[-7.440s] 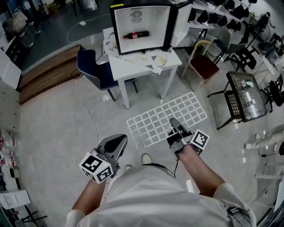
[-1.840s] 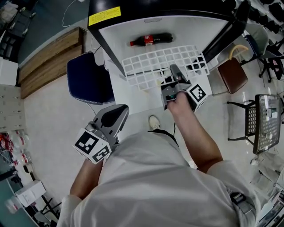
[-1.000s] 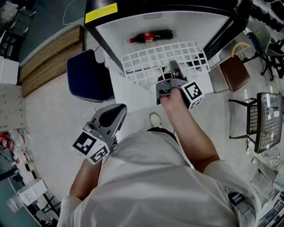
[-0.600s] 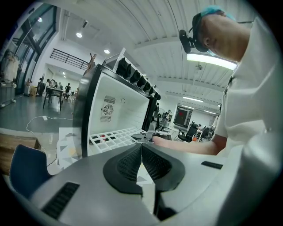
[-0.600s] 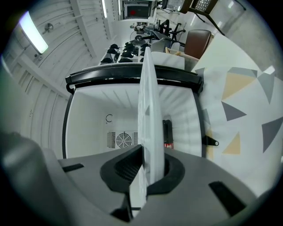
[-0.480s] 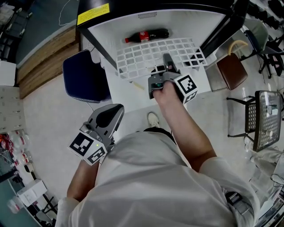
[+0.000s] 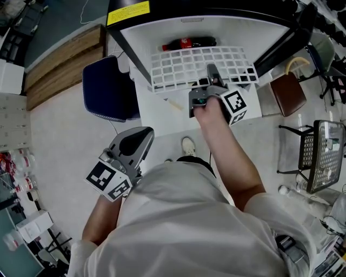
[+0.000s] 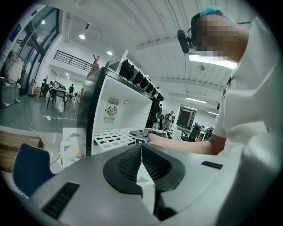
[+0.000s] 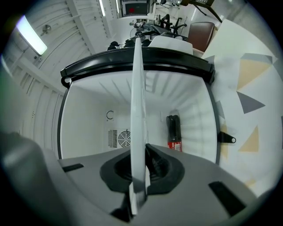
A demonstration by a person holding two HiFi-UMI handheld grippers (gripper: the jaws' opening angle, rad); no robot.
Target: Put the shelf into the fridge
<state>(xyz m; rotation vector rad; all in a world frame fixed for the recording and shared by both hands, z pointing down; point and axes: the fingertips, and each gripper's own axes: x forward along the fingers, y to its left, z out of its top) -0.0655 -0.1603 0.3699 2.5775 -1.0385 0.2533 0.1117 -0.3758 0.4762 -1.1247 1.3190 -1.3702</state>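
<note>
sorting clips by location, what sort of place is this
Probably an open lab or workshop hall, not a home: a mini fridge on a white table, scattered chairs, a high ceiling with strip lights.

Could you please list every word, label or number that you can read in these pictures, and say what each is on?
No text is legible.
Yellow label on the fridge top: print too small to read.
Red label on the bottle inside: blurred, unreadable.
Left cube, right cube: square marker patterns, no words.
</note>
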